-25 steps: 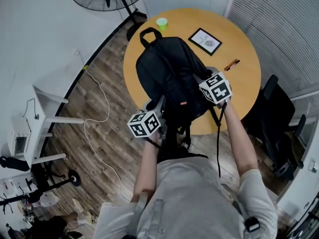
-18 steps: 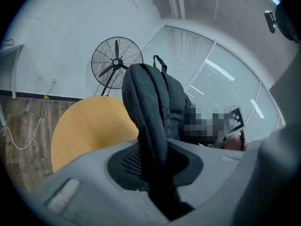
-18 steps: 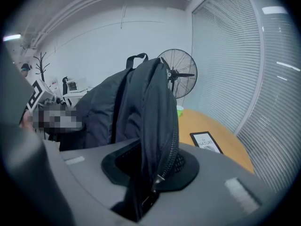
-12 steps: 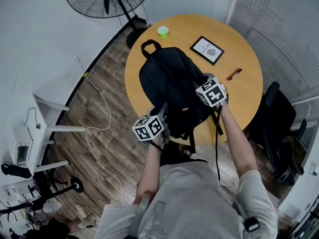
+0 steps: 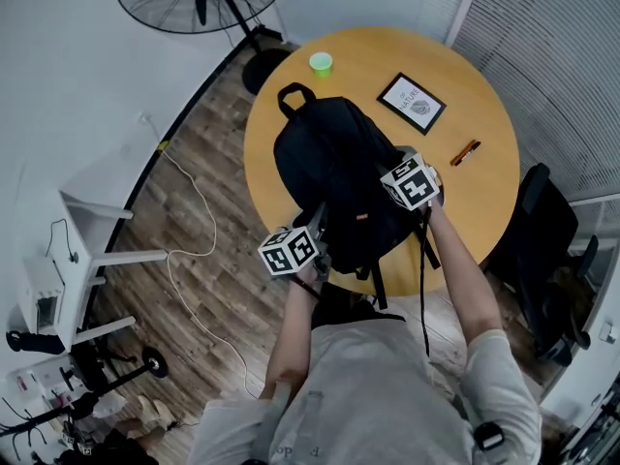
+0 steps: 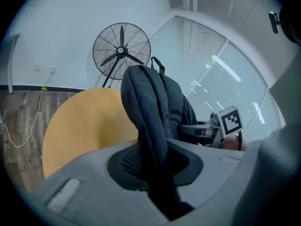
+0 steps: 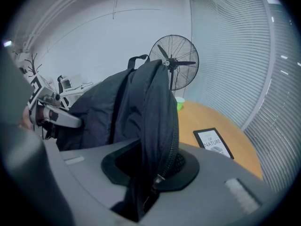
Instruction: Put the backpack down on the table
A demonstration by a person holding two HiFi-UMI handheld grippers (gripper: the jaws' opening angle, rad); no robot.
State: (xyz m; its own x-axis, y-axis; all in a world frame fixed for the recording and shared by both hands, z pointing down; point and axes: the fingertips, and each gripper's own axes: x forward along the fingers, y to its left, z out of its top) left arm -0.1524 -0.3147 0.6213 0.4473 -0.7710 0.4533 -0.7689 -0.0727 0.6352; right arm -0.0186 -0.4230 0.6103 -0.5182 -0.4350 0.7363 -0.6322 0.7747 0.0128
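With the backpack [image 5: 334, 177] clamped mid-frame in the jaws of the left gripper [image 5: 312, 229] and right gripper [image 5: 399, 168], over the bench [image 5: 484, 192] edge, it could get tipped off if released there.

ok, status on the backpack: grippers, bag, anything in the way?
Left gripper, right gripper both shut on backpack, one each side. Backpack over table's near half, touchdown unclear. Green cup, framed print, orange pen sit apart, beyond it.
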